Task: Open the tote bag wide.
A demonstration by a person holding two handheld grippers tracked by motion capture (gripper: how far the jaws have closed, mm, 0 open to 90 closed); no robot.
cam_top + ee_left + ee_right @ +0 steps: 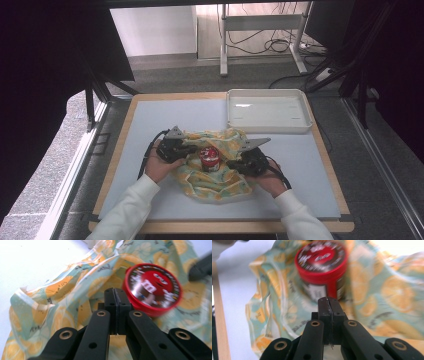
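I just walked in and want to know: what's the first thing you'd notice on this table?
The red-lidded candy jar with a cartoon face on its lid stands out first, sitting in the middle of a crumpled cloth printed with yellow lemons near the table's front. A person's left gripper and right gripper, both with jaws shut, flank the jar on either side. Behind them, an empty white tray sits at the table's far right corner.
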